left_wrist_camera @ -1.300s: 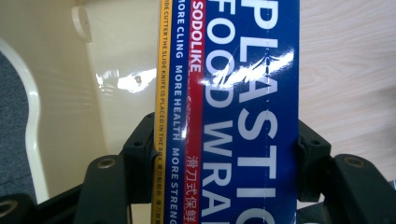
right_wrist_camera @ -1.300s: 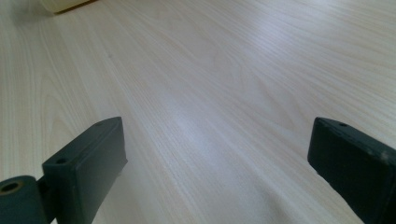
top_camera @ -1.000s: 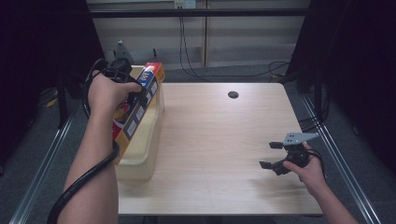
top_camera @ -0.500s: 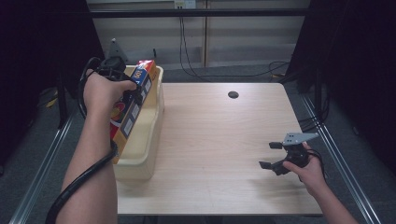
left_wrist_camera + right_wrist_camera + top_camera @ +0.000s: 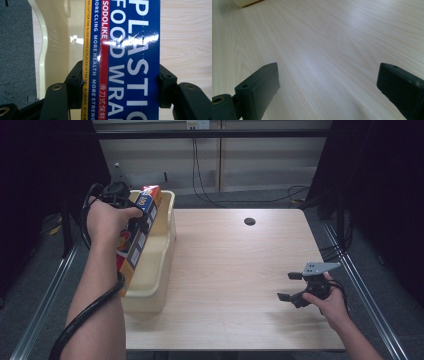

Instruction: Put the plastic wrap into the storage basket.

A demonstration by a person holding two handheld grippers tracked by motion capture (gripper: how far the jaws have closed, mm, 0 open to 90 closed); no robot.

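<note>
A long plastic food wrap box (image 5: 139,230), blue with red and yellow stripes, hangs lengthwise over the cream bin (image 5: 161,255) at the table's left edge. My left gripper (image 5: 134,222) is shut on the box, and in the left gripper view both black jaws press the sides of the box (image 5: 122,62). The box's near end reaches down toward the bin's left wall. My right gripper (image 5: 289,286) rests low over the wooden table (image 5: 235,270) at the front right, open, with only bare tabletop between its jaws (image 5: 328,82).
A small dark round hole (image 5: 249,221) sits at the table's far middle. Metal rails run along both sides of the table. Cables hang behind the far edge. A corner of the bin (image 5: 247,2) lies far ahead of the right gripper.
The left hand has carried the box a little to the left over the bin. The right gripper has stayed where it was.
</note>
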